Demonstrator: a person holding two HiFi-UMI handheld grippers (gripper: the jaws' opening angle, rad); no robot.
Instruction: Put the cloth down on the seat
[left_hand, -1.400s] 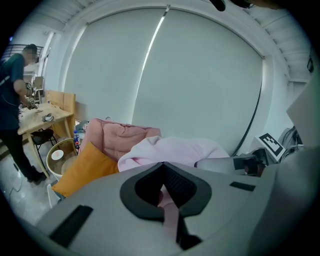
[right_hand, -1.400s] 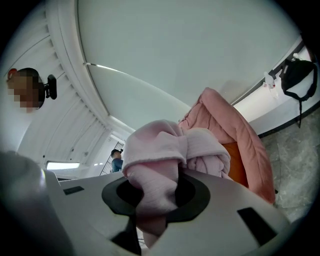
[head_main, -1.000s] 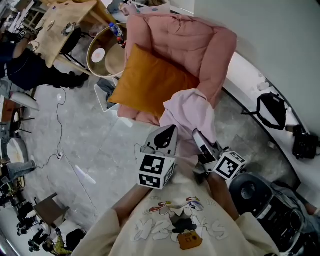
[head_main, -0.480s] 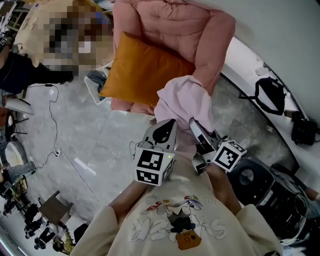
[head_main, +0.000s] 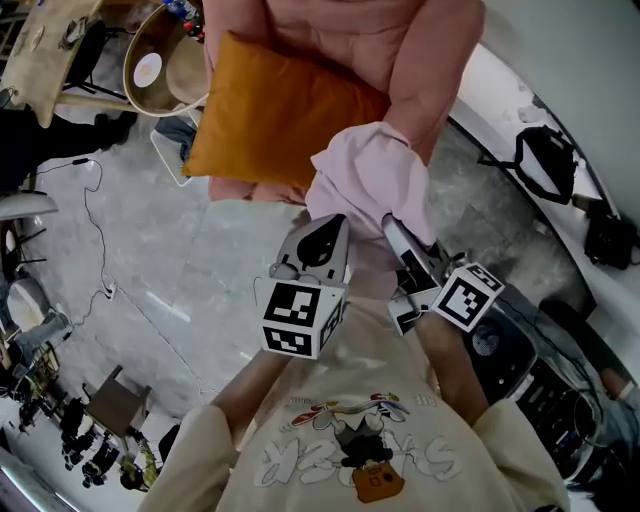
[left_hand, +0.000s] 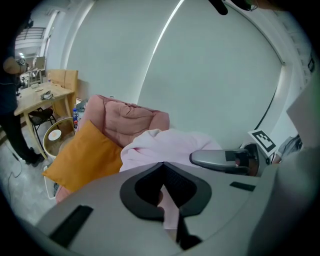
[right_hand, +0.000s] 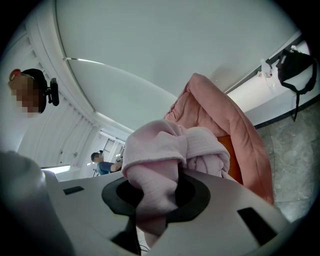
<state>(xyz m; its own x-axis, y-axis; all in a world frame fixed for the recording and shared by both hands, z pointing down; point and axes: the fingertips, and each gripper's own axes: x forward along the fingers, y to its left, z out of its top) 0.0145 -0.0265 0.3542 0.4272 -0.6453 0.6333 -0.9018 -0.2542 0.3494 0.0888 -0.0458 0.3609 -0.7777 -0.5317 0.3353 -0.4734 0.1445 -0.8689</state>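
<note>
A bunched pale pink cloth (head_main: 365, 180) hangs in the air in front of the pink armchair (head_main: 420, 50), just off the front right corner of its seat. An orange cushion (head_main: 270, 110) lies across that seat. My left gripper (head_main: 325, 230) is shut on a thin fold of the cloth (left_hand: 170, 147), which shows pinched between its jaws (left_hand: 165, 200). The right gripper (head_main: 397, 238) is shut on a thicker wad of the cloth (right_hand: 160, 150), which bulges up out of its jaws (right_hand: 150, 200). In the left gripper view the right gripper (left_hand: 225, 160) sits close beside it.
A round wooden side table (head_main: 165, 65) and a wooden desk (head_main: 40, 40) stand left of the chair. Cables (head_main: 95, 230) run over the grey floor. A black bag (head_main: 545, 165) leans on the white ledge (head_main: 510, 110) at right, and black equipment (head_main: 540, 380) is by my right arm.
Both grippers have carried the cloth a little closer to the armchair, which now fills more of the top of the head view. Both grips on the cloth are unchanged.
</note>
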